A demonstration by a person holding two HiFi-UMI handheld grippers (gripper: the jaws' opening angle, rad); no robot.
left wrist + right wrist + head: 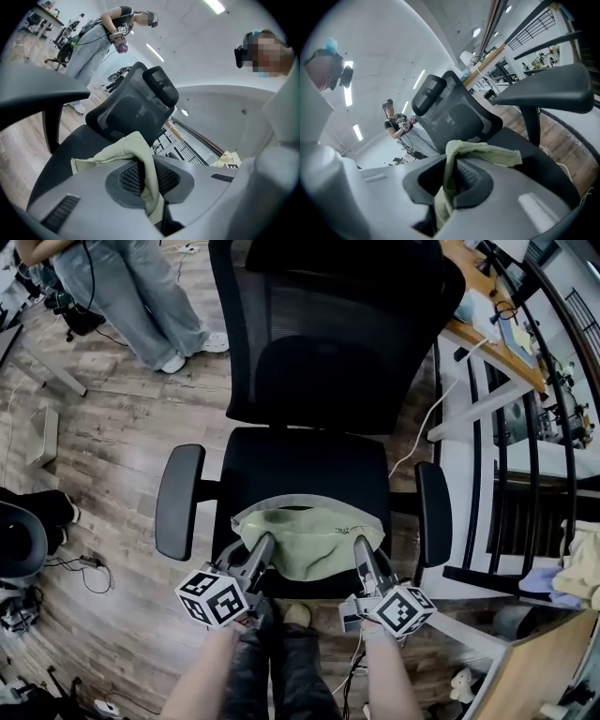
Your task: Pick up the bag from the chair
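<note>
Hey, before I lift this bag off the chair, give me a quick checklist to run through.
1. Left claw shut on the bag: ok, fabric is pinched between its jaws.
2. Right claw shut on the bag: ok, fabric is pinched there too.
3. Grips spread to opposite sides of the bag: ok.
4. Nothing lying on top of the bag: ok.
5. Bag off the chair seat: not ok, it lies at the seat's front edge.
6. Weight or contents of the bag: cannot tell.
</note>
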